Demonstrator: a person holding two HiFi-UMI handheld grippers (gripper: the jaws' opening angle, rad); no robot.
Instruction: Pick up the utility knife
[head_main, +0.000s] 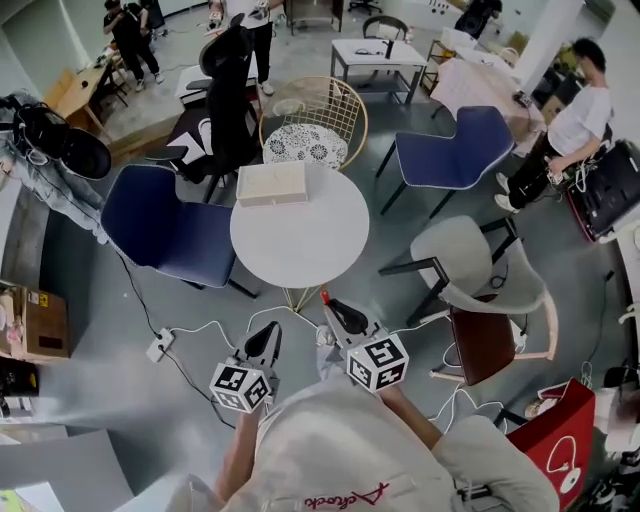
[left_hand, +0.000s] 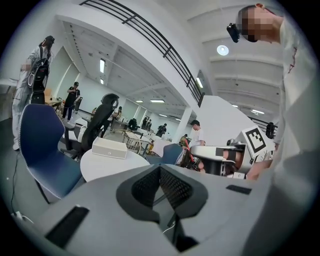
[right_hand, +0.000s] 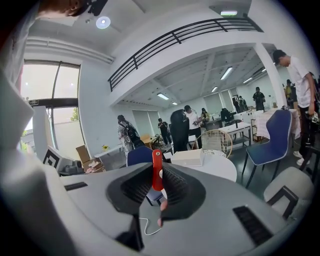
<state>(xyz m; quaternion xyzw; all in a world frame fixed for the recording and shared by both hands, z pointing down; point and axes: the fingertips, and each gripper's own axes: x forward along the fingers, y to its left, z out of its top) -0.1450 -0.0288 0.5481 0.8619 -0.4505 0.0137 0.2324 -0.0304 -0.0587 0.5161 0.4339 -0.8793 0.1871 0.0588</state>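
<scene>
A red utility knife (right_hand: 157, 170) stands upright between the jaws of my right gripper (right_hand: 157, 181), which is shut on it. From the head view its red tip (head_main: 324, 297) pokes out of the right gripper (head_main: 331, 307), held above the floor near the edge of the round white table (head_main: 300, 250). My left gripper (head_main: 270, 338) hangs beside it to the left, shut with nothing between its fingers (left_hand: 172, 186). A white box (head_main: 271, 184) lies on the far side of the table.
Chairs ring the table: a blue one (head_main: 165, 225) at left, another blue one (head_main: 455, 150) at back right, a wire chair (head_main: 320, 125) behind, a grey one (head_main: 470, 270) at right. A power strip with cables (head_main: 160, 347) lies on the floor. People stand farther back.
</scene>
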